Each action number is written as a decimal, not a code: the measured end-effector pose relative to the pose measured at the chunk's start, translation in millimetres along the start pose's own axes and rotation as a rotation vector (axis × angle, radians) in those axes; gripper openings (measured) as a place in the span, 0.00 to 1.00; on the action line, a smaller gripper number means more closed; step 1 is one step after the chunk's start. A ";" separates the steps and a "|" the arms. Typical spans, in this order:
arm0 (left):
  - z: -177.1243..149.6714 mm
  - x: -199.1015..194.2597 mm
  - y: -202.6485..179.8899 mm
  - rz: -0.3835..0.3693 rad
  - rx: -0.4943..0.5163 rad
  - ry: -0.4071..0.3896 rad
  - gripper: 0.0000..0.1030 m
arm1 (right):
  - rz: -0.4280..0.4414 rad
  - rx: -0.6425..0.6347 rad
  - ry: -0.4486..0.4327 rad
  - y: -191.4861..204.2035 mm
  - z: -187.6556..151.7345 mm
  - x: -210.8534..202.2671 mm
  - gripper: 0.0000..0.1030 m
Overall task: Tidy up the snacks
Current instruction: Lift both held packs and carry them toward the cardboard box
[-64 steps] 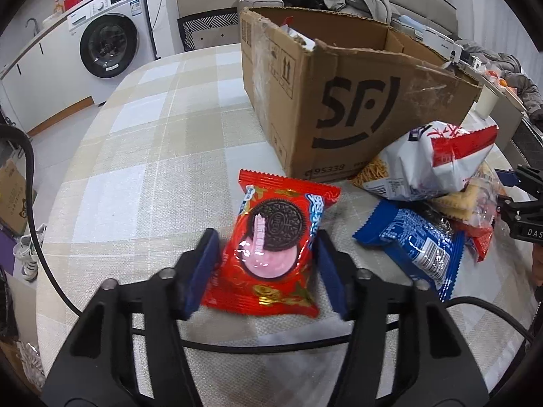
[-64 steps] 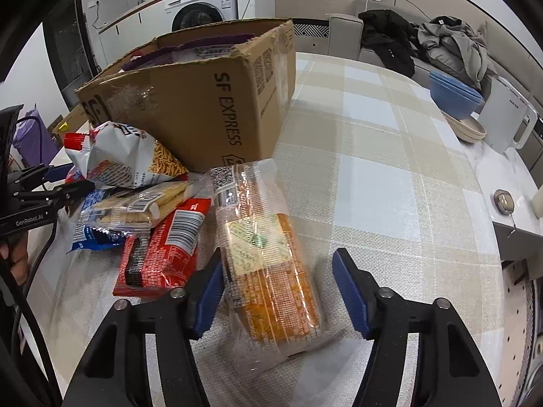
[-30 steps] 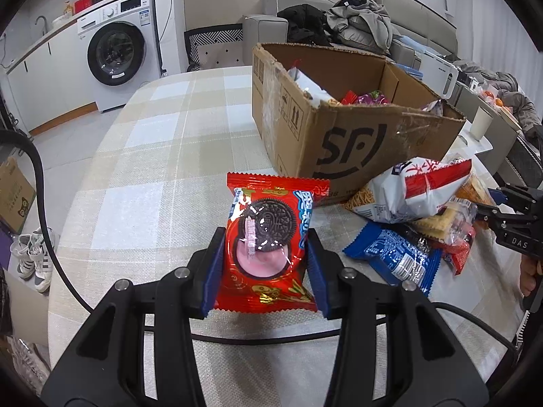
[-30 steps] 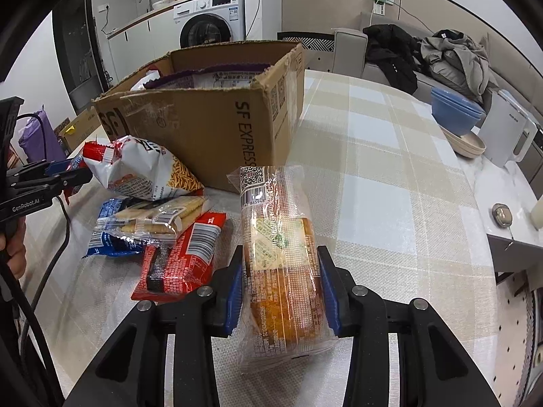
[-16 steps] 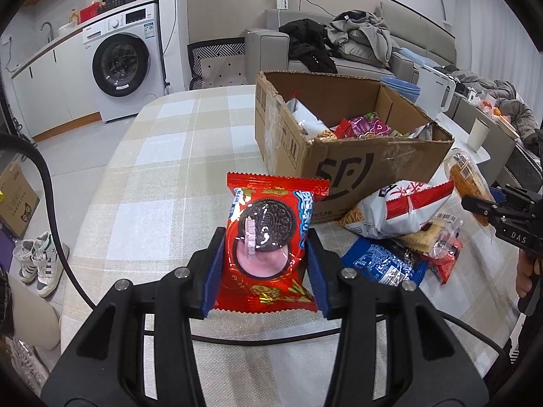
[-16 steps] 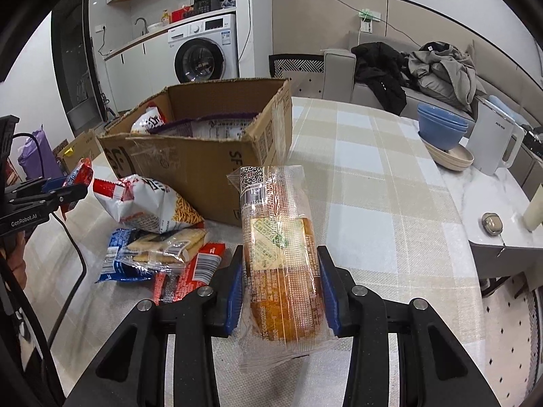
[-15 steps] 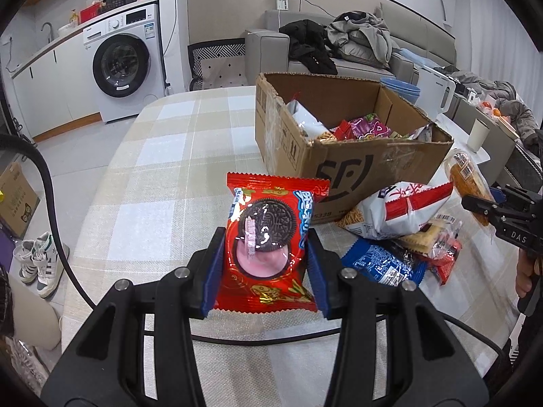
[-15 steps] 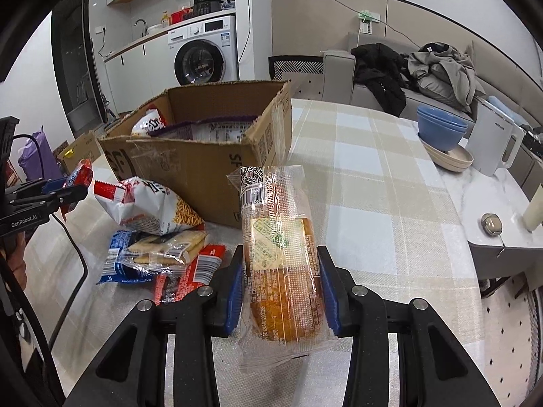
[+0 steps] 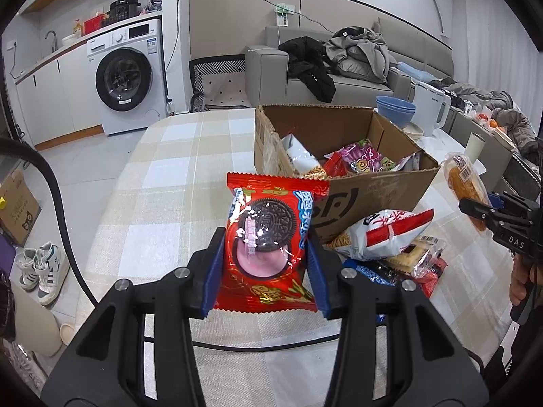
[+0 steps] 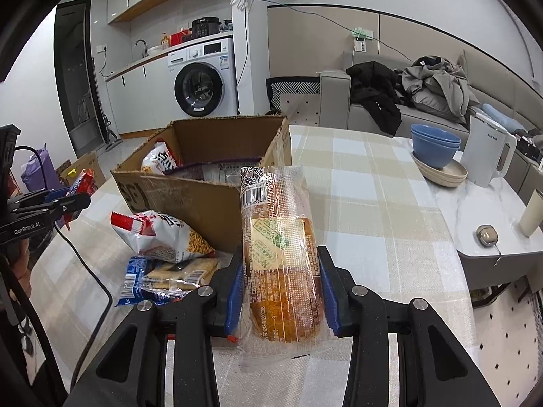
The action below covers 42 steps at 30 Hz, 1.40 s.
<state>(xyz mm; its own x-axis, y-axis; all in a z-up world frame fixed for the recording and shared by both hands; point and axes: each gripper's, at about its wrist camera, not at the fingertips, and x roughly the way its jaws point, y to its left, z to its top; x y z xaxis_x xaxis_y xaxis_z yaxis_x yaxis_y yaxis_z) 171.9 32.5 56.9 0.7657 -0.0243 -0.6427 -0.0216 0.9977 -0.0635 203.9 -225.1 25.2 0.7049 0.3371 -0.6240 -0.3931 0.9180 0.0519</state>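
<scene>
My left gripper [image 9: 265, 271] is shut on a red Oreo cookie packet [image 9: 268, 247] and holds it up above the table, short of the open cardboard box [image 9: 366, 196]. My right gripper [image 10: 281, 288] is shut on a clear-wrapped bread loaf [image 10: 280, 254], held up beside the same box [image 10: 203, 200]; the loaf also shows in the left wrist view [image 9: 465, 186]. The box holds several snack bags [image 9: 359, 159]. Loose on the table in front of the box lie a white-and-red noodle snack bag [image 9: 383, 234], a blue packet [image 10: 142, 281] and a clear cracker packet [image 10: 183, 271].
The table has a checked beige cloth [image 9: 163, 183]. At its far end stand blue bowls [image 10: 434, 146], a white kettle [image 10: 485, 156] and a cup [image 10: 532, 213]. A black cable [image 9: 271, 342] runs across the cloth near me. A washing machine [image 9: 125, 81] and sofa [image 9: 339, 68] stand behind.
Both grippers have closed on their packets and lifted them off the table. Both have risen further, so the inside of the box now shows.
</scene>
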 end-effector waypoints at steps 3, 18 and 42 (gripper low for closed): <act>2.7 -5.9 -2.0 -0.001 0.001 -0.010 0.40 | 0.004 0.005 -0.019 1.6 1.8 -4.3 0.39; 17.3 -21.5 -16.4 -0.017 0.007 -0.035 0.40 | 0.027 -0.002 -0.080 11.8 17.9 -13.2 0.39; 56.8 -0.6 -26.5 -0.069 -0.015 -0.061 0.40 | 0.048 -0.040 -0.152 38.2 57.0 10.2 0.39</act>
<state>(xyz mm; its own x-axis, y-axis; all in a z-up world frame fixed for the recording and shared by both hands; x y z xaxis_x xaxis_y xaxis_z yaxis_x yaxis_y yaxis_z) 208.5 9.6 102.4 0.8036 -0.0885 -0.5886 0.0233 0.9928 -0.1175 229.7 -174.6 65.3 0.7649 0.4111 -0.4959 -0.4496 0.8921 0.0460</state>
